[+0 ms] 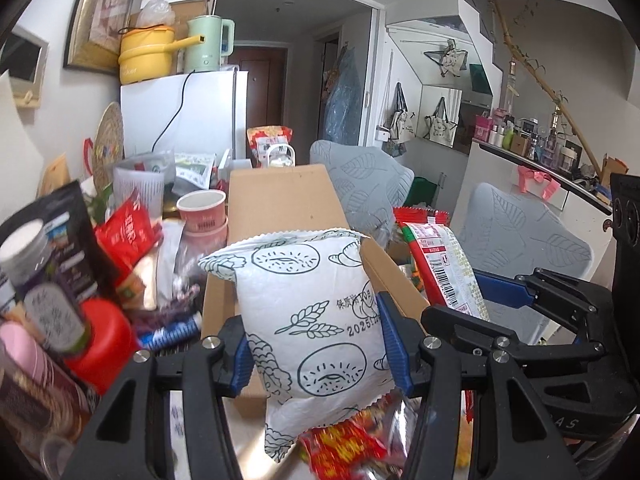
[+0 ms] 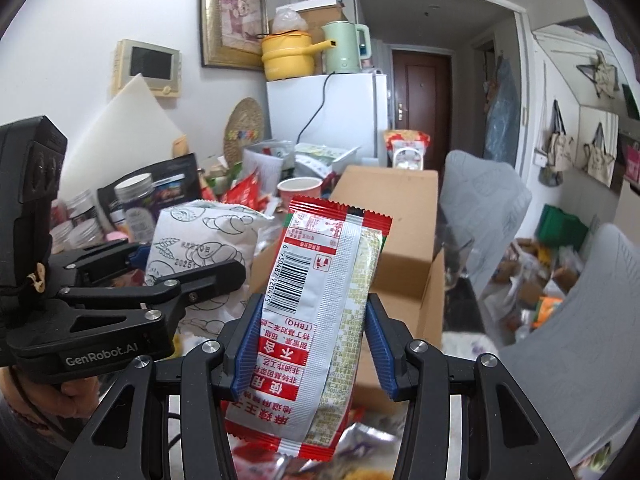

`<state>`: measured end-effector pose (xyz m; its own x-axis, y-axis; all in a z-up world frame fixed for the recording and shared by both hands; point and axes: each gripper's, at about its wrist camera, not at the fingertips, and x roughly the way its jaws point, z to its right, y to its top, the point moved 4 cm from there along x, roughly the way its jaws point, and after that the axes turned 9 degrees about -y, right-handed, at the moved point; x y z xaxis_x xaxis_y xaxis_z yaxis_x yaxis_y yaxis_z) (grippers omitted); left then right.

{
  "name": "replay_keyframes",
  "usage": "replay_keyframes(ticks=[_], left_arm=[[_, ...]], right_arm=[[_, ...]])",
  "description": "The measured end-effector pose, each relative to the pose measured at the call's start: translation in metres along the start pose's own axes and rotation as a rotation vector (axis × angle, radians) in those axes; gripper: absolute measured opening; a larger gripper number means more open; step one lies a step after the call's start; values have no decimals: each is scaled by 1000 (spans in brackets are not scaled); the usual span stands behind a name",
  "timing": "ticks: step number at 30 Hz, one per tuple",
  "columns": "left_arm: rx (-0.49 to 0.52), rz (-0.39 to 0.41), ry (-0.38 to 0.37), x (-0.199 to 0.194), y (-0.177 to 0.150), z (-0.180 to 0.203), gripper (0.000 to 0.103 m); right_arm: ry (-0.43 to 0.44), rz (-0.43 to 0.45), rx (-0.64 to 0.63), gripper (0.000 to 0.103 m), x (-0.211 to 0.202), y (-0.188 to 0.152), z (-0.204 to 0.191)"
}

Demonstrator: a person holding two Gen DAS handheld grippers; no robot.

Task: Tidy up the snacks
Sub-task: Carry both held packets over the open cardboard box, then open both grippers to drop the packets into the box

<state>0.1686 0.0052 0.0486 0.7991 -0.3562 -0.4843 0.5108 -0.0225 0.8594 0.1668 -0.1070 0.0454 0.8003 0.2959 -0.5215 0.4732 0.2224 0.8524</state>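
Left gripper (image 1: 316, 344) clenches a white bread packet (image 1: 308, 320); right gripper (image 2: 312, 344) grips a red-edged snack packet (image 2: 320, 300), both just before the cardboard box (image 1: 280, 200).

We recorded bright, even daylight; heavy fisheye bending and dark vignetted corners; motion blur on the nearest foreground snack packets (image 1: 344, 444).

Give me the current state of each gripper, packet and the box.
Left gripper: shut on the white bread packet.
White bread packet: sealed, held upright off the table.
Right gripper: shut on the red snack packet.
Red snack packet: sealed, held upright, barcode side facing the camera.
Cardboard box: open, flaps up; contents hidden.
Red paper cup: upright, looks empty.
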Motion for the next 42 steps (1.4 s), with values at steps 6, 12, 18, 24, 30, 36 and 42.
replay_keyframes(ticks=[6,12,18,24,30,36,42], left_arm=[[6,-9,26,36,17,-14,53],[9,-25,82,75,30,-34,53],[-10,-87,109,114,34,-52,53],[-26,-162,127,149,24,-63,53],[-43,-225,136,170,13,-73,53],[-53,-261,149,183,3,-80,54],[-40,-286,177,188,-3,-80,54]], right_arm=[[-64,-1,-21,48,31,15,13],[-96,-16,-28,48,64,27,25],[-110,-51,-25,48,104,30,35],[-117,-74,-26,48,134,29,39],[-103,-135,1,48,158,22,44],[-97,-191,23,49,175,13,50],[-108,-223,30,49,185,7,54]])
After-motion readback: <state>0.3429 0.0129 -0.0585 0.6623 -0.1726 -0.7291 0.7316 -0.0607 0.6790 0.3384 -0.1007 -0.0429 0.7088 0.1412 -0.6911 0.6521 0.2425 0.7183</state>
